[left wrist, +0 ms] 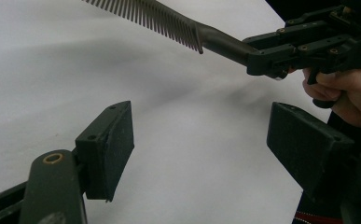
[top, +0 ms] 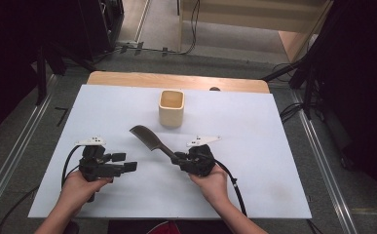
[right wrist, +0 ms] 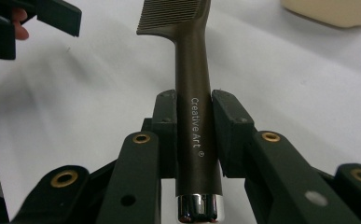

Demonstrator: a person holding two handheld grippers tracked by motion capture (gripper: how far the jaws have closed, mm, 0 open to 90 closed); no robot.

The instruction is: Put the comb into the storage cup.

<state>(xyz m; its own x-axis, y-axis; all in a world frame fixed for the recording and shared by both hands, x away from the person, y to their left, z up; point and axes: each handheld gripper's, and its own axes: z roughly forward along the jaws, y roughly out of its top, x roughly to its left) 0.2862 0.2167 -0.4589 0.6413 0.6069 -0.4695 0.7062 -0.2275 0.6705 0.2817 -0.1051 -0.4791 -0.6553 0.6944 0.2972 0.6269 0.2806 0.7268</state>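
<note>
Dark comb (right wrist: 194, 116) clamped by handle in right gripper (right wrist: 194, 135), above table.

On the desk (top: 254, 185) we find the cup (top: 171, 108) standing near the far edge, about midway between the left and right edges. Nearer to us lies the comb (top: 149, 139), its toothed end toward the cup and its handle toward the near right, clamped in the right claw (top: 180, 158). The left claw (top: 124, 162) sits well to the left of the comb, near the near-left corner, its jaws apart and pointing rightward toward the right claw.
</note>
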